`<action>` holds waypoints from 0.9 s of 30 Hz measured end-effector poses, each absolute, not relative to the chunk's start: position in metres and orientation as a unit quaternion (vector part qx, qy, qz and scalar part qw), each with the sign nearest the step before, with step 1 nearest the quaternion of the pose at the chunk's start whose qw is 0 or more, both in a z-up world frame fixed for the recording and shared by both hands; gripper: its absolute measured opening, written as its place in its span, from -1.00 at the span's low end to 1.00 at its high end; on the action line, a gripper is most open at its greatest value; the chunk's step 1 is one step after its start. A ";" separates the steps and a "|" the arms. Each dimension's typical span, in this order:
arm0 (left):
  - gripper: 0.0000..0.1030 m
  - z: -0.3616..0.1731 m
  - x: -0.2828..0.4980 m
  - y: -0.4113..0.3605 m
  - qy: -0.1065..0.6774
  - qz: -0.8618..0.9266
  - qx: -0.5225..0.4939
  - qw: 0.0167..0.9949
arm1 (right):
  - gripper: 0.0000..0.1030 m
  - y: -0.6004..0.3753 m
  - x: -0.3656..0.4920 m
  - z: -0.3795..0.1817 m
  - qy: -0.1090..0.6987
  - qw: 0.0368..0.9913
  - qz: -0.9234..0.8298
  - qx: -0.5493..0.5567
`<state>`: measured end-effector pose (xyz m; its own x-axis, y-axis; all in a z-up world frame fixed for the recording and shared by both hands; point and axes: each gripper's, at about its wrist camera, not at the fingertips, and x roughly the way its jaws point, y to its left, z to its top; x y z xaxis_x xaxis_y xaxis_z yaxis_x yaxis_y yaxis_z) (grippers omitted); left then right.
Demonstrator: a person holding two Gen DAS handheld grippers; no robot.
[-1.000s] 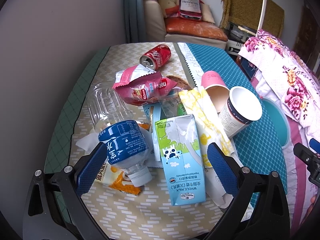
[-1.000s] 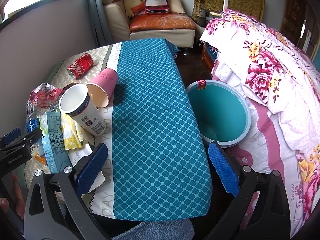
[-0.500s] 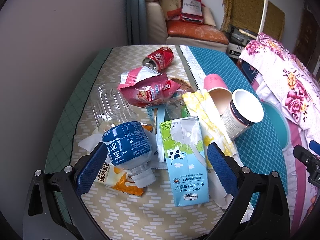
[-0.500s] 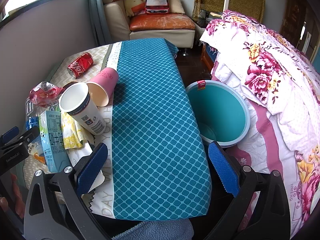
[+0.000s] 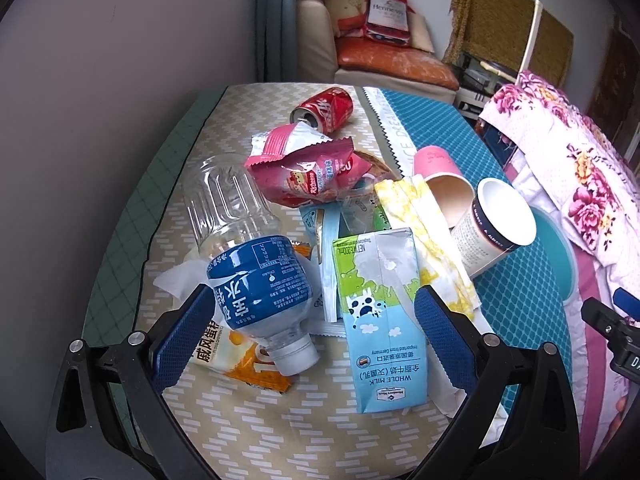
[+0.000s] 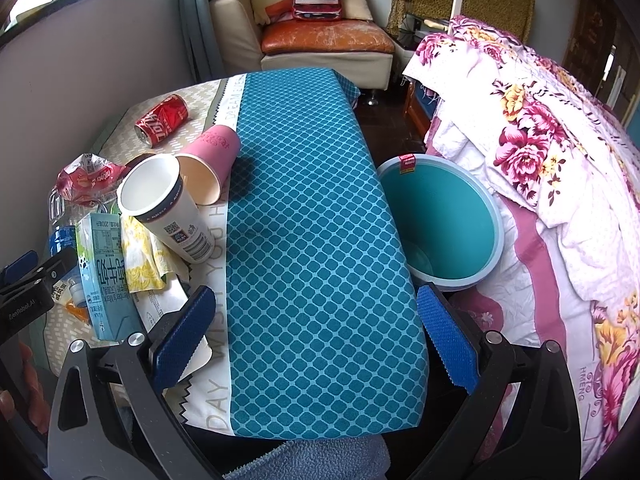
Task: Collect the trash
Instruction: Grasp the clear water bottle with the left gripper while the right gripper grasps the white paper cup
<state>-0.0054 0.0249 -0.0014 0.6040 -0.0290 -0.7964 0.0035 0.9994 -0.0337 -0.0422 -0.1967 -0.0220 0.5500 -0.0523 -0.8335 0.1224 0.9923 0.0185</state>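
Note:
A trash pile lies on the table's left half. My left gripper (image 5: 314, 332) is open just in front of it. Between its pads (image 5: 184, 332) I see the neck end of a clear bottle with a blue label (image 5: 256, 276) and a milk carton (image 5: 380, 320). Behind them lie a pink snack bag (image 5: 312, 172), a red can (image 5: 324, 110), a yellow napkin (image 5: 428, 240), a pink cup (image 5: 440, 176) and a white cup (image 5: 492, 228). My right gripper (image 6: 316, 338) is open and holds nothing above the teal cloth (image 6: 312, 240). To its right, beside the table, stands a teal bin (image 6: 440, 220).
An orange wrapper (image 5: 236, 360) and white tissue (image 5: 176, 284) lie under the bottle. A grey wall (image 5: 120, 80) runs along the table's left side. A floral bedspread (image 6: 560, 160) lies right of the bin. A sofa (image 6: 320, 40) stands beyond the table's far end.
The left wrist view has drifted slightly, so the pile sits a little further right in the frame. Both grippers stay open, and the right one has barely moved.

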 end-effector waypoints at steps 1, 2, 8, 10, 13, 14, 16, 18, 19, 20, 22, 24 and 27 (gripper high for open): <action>0.93 -0.003 -0.003 0.030 0.446 -0.008 -0.019 0.895 | 0.88 -0.196 -0.041 -0.022 0.473 0.879 -0.049 0.037; 0.93 -0.004 -0.003 0.033 0.446 -0.007 -0.023 0.895 | 0.88 -0.195 -0.040 -0.022 0.475 0.878 -0.048 0.037; 0.93 -0.011 -0.001 0.058 0.455 -0.005 -0.049 0.889 | 0.88 -0.184 -0.031 -0.023 0.487 0.872 -0.037 0.034; 0.93 -0.014 0.001 0.065 0.459 -0.006 -0.053 0.887 | 0.88 -0.177 -0.028 -0.023 0.492 0.870 -0.030 0.030; 0.93 -0.017 0.003 0.075 0.461 -0.011 -0.058 0.885 | 0.88 -0.164 -0.021 -0.023 0.496 0.868 -0.017 0.022; 0.93 -0.018 0.003 0.078 0.463 -0.014 -0.061 0.884 | 0.88 -0.160 -0.018 -0.024 0.498 0.867 -0.011 0.021; 0.93 -0.021 0.006 0.085 0.466 -0.019 -0.066 0.882 | 0.88 -0.151 -0.013 -0.025 0.502 0.865 0.002 0.019; 0.93 -0.024 0.007 0.093 0.471 -0.022 -0.075 0.879 | 0.88 -0.142 -0.005 -0.025 0.503 0.864 0.012 0.015; 0.93 -0.025 0.009 0.096 0.474 -0.024 -0.080 0.877 | 0.88 -0.137 -0.002 -0.025 0.503 0.864 0.016 0.013; 0.93 -0.025 0.009 0.097 0.476 -0.026 -0.085 0.875 | 0.88 -0.132 0.002 -0.025 0.502 0.865 0.022 0.012; 0.93 -0.026 0.013 0.099 0.479 -0.028 -0.087 0.873 | 0.88 -0.123 0.010 -0.024 0.496 0.868 0.031 0.009; 0.93 -0.026 0.017 0.099 0.482 -0.029 -0.087 0.872 | 0.88 -0.114 0.018 -0.024 0.491 0.870 0.041 0.007; 0.93 -0.024 0.022 0.100 0.482 -0.034 -0.092 0.871 | 0.88 -0.102 0.031 -0.023 0.485 0.873 0.057 0.006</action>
<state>0.0219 0.0995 -0.0238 0.5340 -0.1470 -0.8326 -0.0297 0.9809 -0.1923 0.0309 -0.1022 -0.0234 0.5229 0.1050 -0.8459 -0.0940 0.9934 0.0652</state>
